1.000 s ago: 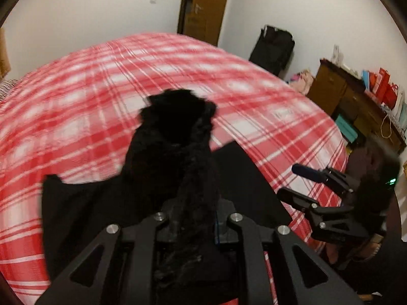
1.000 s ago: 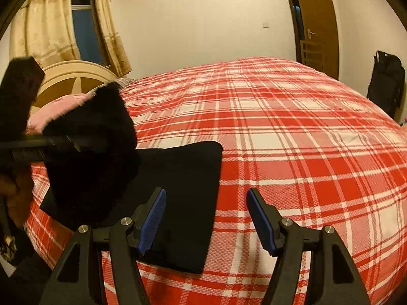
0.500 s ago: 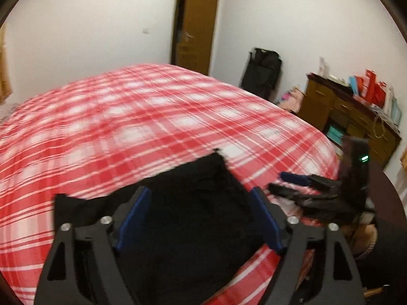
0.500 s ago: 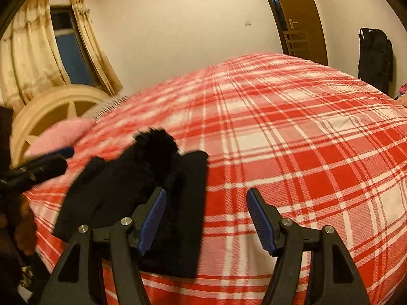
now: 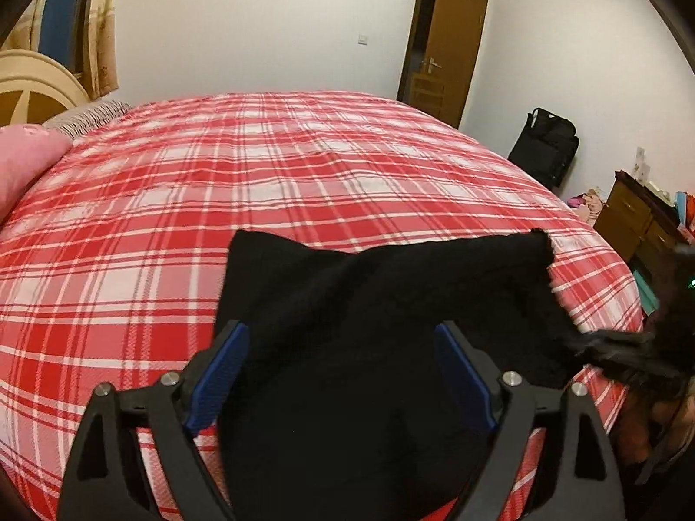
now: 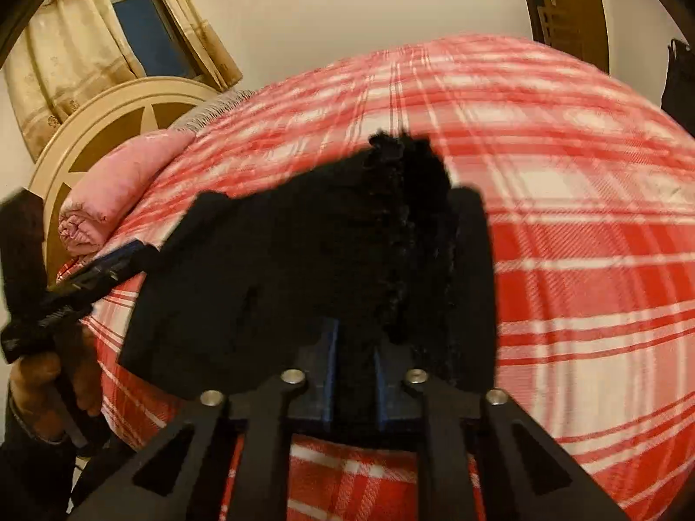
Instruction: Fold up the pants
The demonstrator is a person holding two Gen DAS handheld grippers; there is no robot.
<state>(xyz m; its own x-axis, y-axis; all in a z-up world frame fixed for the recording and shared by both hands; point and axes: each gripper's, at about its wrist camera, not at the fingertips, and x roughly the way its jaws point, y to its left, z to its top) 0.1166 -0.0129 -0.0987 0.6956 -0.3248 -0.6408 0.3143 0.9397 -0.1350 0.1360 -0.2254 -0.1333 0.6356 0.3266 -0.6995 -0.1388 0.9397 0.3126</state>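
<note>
A second ago my left gripper (image 5: 341,373) clamped the black pants (image 5: 382,312); now its fingers are spread wide above them. My right gripper (image 6: 354,373), spread before, now pinches the pants' near edge on the red plaid bed (image 5: 260,173). No readable writing.

A home bedroom: a wide bed (image 5: 304,182) under a red plaid cover fills the room, a rounded cream headboard (image 6: 108,117) and curtained window (image 6: 143,26) at far left, a brown door (image 5: 451,47) beyond, and perhaps a cluttered wooden dresser (image 5: 638,221) at right.
</note>
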